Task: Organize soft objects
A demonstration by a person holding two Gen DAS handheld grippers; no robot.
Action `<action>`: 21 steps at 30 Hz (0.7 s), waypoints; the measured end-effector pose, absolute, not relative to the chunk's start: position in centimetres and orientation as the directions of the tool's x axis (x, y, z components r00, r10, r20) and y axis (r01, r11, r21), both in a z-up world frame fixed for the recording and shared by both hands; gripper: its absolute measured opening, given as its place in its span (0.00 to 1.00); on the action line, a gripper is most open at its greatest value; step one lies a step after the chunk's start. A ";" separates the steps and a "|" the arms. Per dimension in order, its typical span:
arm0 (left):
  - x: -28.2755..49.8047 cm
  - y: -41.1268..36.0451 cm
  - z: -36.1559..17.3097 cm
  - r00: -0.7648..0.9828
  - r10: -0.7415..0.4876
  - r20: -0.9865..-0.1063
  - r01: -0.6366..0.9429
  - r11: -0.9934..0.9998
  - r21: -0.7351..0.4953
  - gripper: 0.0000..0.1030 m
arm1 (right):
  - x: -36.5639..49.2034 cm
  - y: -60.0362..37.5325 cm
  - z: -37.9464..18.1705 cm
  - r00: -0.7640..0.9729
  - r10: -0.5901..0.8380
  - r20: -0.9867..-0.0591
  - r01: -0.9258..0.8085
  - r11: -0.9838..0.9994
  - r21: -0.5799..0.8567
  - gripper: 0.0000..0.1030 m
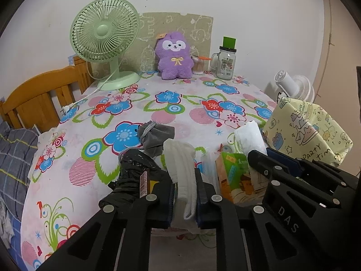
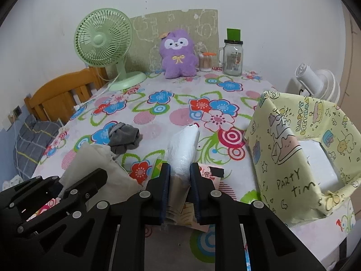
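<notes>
- Fingers of the left gripper (image 1: 185,194) were pinched on a folded white cloth (image 1: 183,171), which stood up between the pads and drooped below them; fingers of the right gripper (image 2: 179,192) were clamped on a plastic-wrapped white roll (image 2: 183,151) that jutted forward over the floral tablecloth (image 2: 171,103).
- Both loads were held near the table's front edge, with the yellow party-print box (image 2: 293,149) just to the right, open at its top; it looked like the likely bin.
- Slack cloth could slide out of the left pinch, since only a narrow band of it sat between the pads and the rest hung loose.
- Slick wrapping on the roll might let it twist or slip forward, because the grip sat near its rear end and most of its length was unsupported.
- Grippers stood close side by side, so a careless swing toward the box risked a knock between them.
- Clutter lay underneath: a green carton (image 1: 234,176), a black plastic bag (image 1: 135,171) and a grey drawstring pouch (image 2: 124,139); a trailing cloth end could drag these off the edge.
- Thin box walls might buckle or shift if a gripper pushed on the rim.
</notes>
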State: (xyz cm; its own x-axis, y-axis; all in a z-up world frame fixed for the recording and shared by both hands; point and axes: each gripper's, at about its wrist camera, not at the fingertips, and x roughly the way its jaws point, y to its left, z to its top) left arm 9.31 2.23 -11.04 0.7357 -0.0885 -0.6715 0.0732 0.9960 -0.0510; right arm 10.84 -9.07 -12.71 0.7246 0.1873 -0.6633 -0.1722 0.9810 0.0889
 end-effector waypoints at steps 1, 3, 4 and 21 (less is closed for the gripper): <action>9.2 2.2 -10.9 0.736 -0.087 -0.671 0.073 0.996 -0.049 0.11 | 10.7 -9.1 -12.6 0.727 0.189 -0.660 -0.173 0.981 0.090 0.20; 9.0 2.1 -10.6 0.742 -0.084 -0.665 0.071 0.996 -0.047 0.11 | 10.5 -9.3 -12.3 0.730 0.190 -0.656 -0.174 0.981 0.091 0.20; 8.9 2.0 -10.5 0.745 -0.083 -0.662 0.070 0.997 -0.046 0.11 | 10.4 -9.3 -12.1 0.732 0.191 -0.654 -0.174 0.981 0.092 0.20; 7.7 0.4 -6.9 0.783 -0.091 -0.616 0.092 0.995 -0.030 0.11 | 8.9 -11.2 -8.5 0.779 0.175 -0.602 -0.154 0.984 0.087 0.20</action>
State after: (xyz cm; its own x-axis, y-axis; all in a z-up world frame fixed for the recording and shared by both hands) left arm 7.74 0.36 -6.86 0.7828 -0.0906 -0.6157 0.0920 0.9953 -0.0295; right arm 8.91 -11.20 -8.49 0.7792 0.1746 -0.6020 -0.1536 0.9843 0.0867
